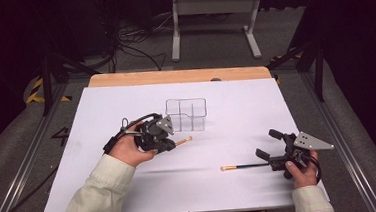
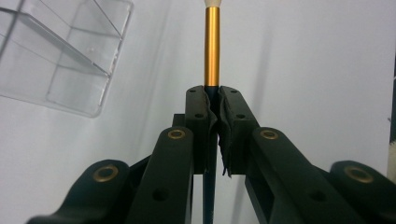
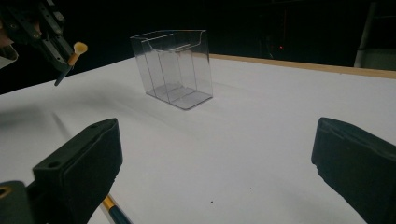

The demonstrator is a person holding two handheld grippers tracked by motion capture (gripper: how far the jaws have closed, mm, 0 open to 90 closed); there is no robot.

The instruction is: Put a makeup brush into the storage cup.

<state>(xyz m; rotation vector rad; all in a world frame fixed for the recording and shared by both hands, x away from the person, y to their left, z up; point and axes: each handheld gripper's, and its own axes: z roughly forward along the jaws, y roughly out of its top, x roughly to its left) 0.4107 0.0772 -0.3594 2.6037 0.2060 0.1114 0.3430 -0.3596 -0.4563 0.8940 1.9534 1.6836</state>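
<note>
1. From my feed, the worktop (image 1: 131,190) is a white sheet with a wooden edge (image 1: 179,76) along its far side.
2. Past it I see a grey floor (image 1: 211,39) with a white stand (image 1: 214,6) on two legs.
3. Black cables (image 1: 131,42) lie tangled on the floor at the far left.
4. Dark metal rails (image 1: 336,135) flank the worktop on both sides.
5. The room behind is dark; light falls on the sheet alone.

The clear divided box (image 1: 186,114) stands alone near the worktop's (image 1: 236,107) far middle, the one upright obstacle. A brush (image 1: 244,166) lies flat at near right. The right and far-left stretches lie open.
</note>
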